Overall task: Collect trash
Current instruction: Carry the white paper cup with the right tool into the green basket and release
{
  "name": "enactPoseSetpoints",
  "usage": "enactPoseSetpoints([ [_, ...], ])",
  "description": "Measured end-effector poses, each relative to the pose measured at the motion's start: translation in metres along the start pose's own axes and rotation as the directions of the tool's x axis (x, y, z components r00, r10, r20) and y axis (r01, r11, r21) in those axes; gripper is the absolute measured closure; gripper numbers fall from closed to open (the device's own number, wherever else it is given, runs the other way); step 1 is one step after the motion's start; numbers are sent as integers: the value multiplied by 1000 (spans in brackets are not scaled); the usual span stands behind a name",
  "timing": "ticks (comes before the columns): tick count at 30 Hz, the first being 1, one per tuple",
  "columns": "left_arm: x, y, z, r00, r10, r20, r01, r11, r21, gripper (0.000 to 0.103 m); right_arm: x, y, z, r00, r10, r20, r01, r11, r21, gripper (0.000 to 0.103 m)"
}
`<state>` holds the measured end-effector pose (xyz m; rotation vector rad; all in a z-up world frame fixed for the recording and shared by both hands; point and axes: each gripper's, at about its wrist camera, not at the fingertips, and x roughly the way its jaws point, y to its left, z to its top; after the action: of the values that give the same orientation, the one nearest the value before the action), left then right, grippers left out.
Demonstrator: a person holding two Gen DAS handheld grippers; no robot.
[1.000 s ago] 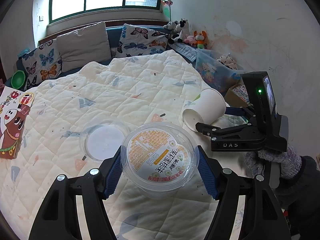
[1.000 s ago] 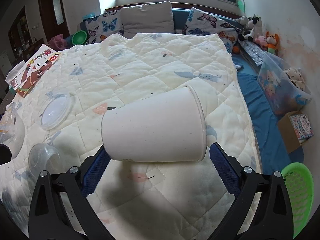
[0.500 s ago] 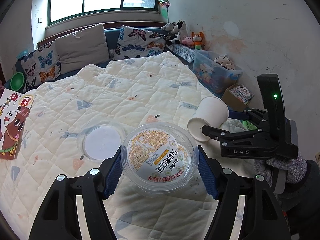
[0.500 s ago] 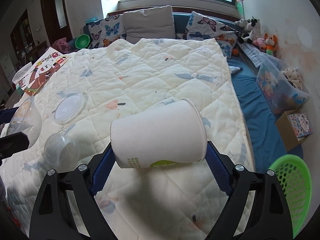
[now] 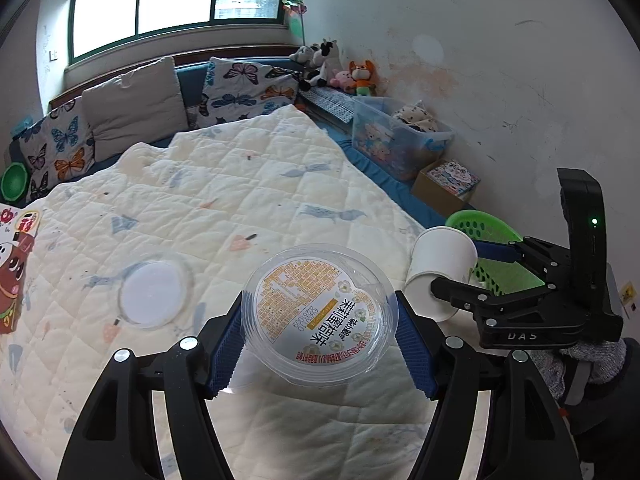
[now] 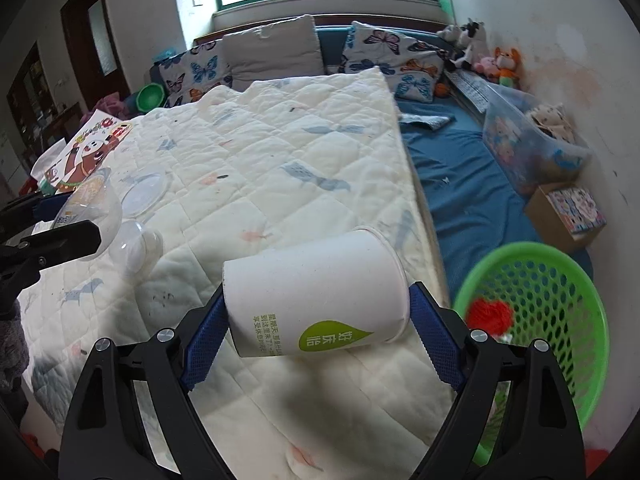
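My left gripper (image 5: 319, 344) is shut on a clear plastic bowl (image 5: 320, 314) with an orange and white label, held above the quilt. My right gripper (image 6: 318, 334) is shut on a white paper cup (image 6: 316, 304) lying sideways, with a green leaf logo, held over the bed's right edge. The cup also shows in the left wrist view (image 5: 440, 268). A green mesh basket (image 6: 560, 280) stands on the floor just right of the cup, with something red (image 6: 490, 316) inside. A clear lid (image 5: 154, 294) and a small clear cup (image 6: 138, 246) lie on the quilt.
The cream quilt (image 6: 280, 152) covers the bed. A picture book (image 6: 88, 148) lies at its left edge. A blue mat (image 6: 460, 184), a clear storage bin (image 6: 528, 140) and a cardboard box (image 6: 568, 212) sit by the right wall. Pillows line the far end.
Both grippers have lifted and moved right with their loads. The paper cup has moved from over the quilt to beside the green basket, which now shows much larger.
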<state>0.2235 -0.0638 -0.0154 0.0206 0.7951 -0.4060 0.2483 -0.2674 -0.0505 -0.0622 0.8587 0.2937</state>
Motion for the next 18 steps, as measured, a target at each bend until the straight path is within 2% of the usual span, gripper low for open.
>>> enactPoseSetpoints([
  [6, 6, -29, 3, 999, -33, -12, 34, 999, 41, 36, -26, -31, -14, 1000, -18, 15, 17, 997, 69, 17],
  [18, 24, -82, 11, 995, -92, -43, 96, 990, 106, 36, -62, -124, -44, 991, -135, 6, 129, 961, 245, 17],
])
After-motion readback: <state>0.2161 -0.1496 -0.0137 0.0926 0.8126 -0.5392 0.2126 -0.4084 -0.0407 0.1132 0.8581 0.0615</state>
